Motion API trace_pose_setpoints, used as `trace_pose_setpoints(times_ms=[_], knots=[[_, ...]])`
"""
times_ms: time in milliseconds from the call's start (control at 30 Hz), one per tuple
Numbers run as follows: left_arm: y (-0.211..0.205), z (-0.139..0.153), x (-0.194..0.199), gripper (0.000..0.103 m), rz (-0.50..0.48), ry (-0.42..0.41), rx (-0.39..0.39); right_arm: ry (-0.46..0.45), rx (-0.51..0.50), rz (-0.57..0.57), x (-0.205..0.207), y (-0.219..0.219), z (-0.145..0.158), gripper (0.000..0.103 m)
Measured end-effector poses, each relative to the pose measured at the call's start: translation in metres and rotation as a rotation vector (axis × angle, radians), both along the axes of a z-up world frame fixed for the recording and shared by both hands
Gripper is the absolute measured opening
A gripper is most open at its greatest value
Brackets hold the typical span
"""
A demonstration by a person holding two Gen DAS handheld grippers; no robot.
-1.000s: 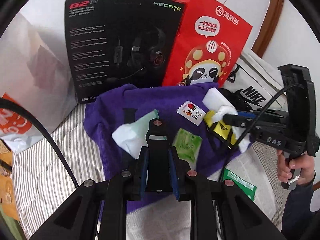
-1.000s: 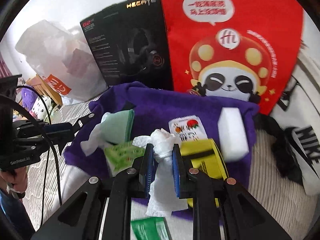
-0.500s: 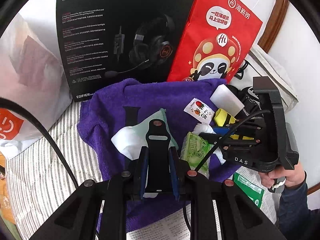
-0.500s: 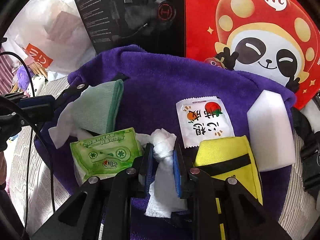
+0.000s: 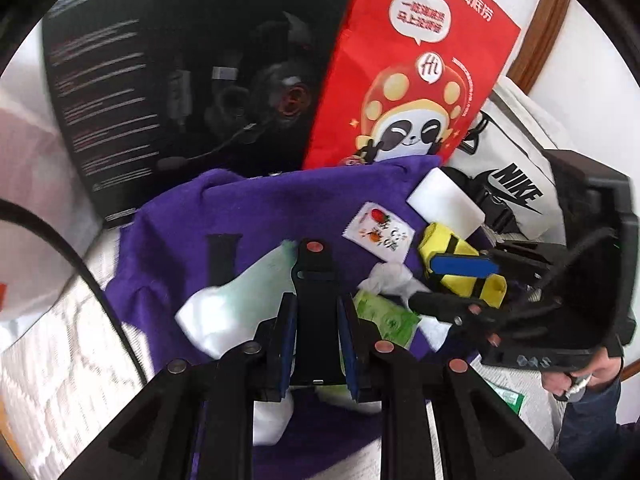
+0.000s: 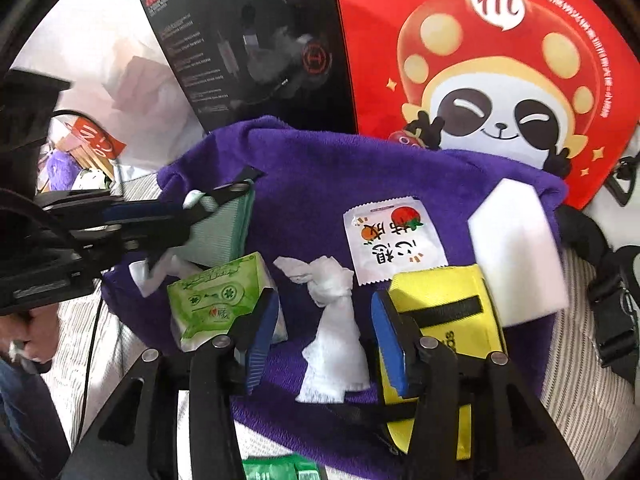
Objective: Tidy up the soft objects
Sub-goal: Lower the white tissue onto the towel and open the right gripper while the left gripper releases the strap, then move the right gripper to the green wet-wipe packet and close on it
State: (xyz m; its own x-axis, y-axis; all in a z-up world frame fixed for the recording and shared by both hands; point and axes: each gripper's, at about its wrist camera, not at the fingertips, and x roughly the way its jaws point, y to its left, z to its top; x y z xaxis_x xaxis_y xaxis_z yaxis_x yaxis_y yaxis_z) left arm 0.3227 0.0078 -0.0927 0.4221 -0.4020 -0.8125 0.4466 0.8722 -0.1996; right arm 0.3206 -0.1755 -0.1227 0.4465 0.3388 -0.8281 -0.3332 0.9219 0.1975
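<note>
While tilted steeply down over the purple towel (image 6: 320,168), the right gripper (image 6: 324,332) is seen with jaws just opened, the crumpled tissue (image 6: 332,320) lying loose between them. The left gripper (image 5: 316,336) is clamped on a black strap (image 5: 314,320), pitched down likewise.

A white wall (image 5: 592,92) edged by a brown wooden frame (image 5: 538,28) is seen behind a striped bedsheet (image 5: 52,364), all lit by bright daylight.
</note>
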Motion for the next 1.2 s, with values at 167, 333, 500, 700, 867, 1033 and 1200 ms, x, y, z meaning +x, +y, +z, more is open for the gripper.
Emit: trace_pose_setpoints(times_ms=[167, 333, 500, 700, 867, 1033, 1200], knots=[[-0.012, -0.016, 0.014, 0.02, -0.007, 0.028, 0.03, -0.017, 0.013, -0.014, -0.006, -0.005, 0.006, 0.057], [-0.019, -0.029, 0.023, 0.02, 0.003, 0.04, 0.072, -0.019, 0.026, -0.018, -0.013, -0.011, 0.007, 0.057], [-0.022, -0.032, 0.026, 0.02, 0.013, 0.039, 0.087, -0.048, 0.032, -0.031, -0.029, -0.018, 0.02, 0.057], [-0.017, -0.03, 0.024, 0.029, 0.03, 0.063, 0.045, -0.058, 0.023, -0.046, -0.057, -0.029, 0.028, 0.057], [-0.008, -0.015, 0.01, 0.037, 0.065, 0.056, 0.029, -0.04, 0.022, -0.07, -0.087, -0.039, 0.025, 0.057], [-0.003, 0.009, -0.016, 0.045, 0.078, 0.023, 0.02, -0.021, 0.024, -0.078, -0.116, -0.046, 0.015, 0.065], [0.001, 0.025, -0.055, 0.055, 0.073, -0.024, 0.012, 0.01, -0.004, -0.046, -0.143, -0.04, -0.007, 0.069]])
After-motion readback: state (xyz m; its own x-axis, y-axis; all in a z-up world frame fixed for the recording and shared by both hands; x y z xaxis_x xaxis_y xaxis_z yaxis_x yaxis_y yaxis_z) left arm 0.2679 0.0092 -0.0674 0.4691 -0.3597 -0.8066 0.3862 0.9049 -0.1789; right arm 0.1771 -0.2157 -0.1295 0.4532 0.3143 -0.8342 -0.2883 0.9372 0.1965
